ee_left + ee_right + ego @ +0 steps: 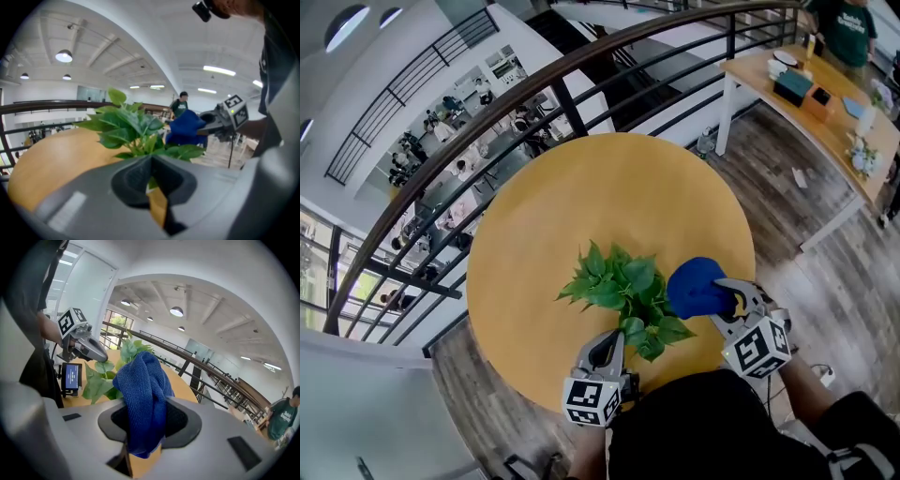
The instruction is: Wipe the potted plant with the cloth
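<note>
Now, the round table (544, 216) bears the potted plant (623, 286) toward its near edge. The bunched blue cloth (696, 286), clamped in the right gripper (729, 298), hangs just right of the leaves. The left gripper (607, 349), jaws closed together, sits at the nearest leaves.

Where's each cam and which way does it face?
Head view: on the person's head, steeply down at round table, potted plant; left gripper, right gripper, dark clothing show.
Left gripper view: on left gripper, along its shut jaws pinching a leaf, toward the plant.
Right gripper view: on right gripper, along jaws clamped on blue cloth.
Shared: both gripper views show the plant and the opposite gripper.
</note>
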`<state>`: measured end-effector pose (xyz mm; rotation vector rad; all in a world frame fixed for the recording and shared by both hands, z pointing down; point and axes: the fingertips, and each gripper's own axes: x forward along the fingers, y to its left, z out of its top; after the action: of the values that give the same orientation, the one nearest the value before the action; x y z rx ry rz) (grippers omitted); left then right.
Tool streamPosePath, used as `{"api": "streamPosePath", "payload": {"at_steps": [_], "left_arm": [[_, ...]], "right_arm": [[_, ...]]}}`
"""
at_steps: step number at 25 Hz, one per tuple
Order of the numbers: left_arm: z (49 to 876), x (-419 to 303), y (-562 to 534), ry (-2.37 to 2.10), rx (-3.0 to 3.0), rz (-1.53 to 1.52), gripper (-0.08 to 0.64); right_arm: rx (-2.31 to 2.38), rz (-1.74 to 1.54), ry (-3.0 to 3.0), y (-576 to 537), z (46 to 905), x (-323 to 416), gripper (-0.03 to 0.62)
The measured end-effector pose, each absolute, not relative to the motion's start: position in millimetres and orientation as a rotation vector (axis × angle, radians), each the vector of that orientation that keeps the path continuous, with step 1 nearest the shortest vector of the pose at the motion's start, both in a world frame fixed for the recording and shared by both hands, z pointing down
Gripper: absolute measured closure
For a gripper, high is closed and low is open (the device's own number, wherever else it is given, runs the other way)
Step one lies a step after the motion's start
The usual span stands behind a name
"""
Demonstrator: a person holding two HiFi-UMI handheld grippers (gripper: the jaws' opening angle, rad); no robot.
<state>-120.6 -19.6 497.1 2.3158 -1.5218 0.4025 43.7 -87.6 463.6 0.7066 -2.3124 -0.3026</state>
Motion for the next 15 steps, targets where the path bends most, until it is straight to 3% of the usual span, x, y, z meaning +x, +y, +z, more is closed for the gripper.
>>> {"api": "streamPosePath", "payload": {"at_steps": [9,15], "left_arm": [[495,-119,-21,-1.531,2.309,0.414,0.558],[492,-119,-21,-1.533,2.316,0.424,0.558]], "right_arm": [[0.583,-0.292,-2.036,-91,553,70,0.456],[0.814,-0.316,-2.12,-134,498,80,0.456]]}}
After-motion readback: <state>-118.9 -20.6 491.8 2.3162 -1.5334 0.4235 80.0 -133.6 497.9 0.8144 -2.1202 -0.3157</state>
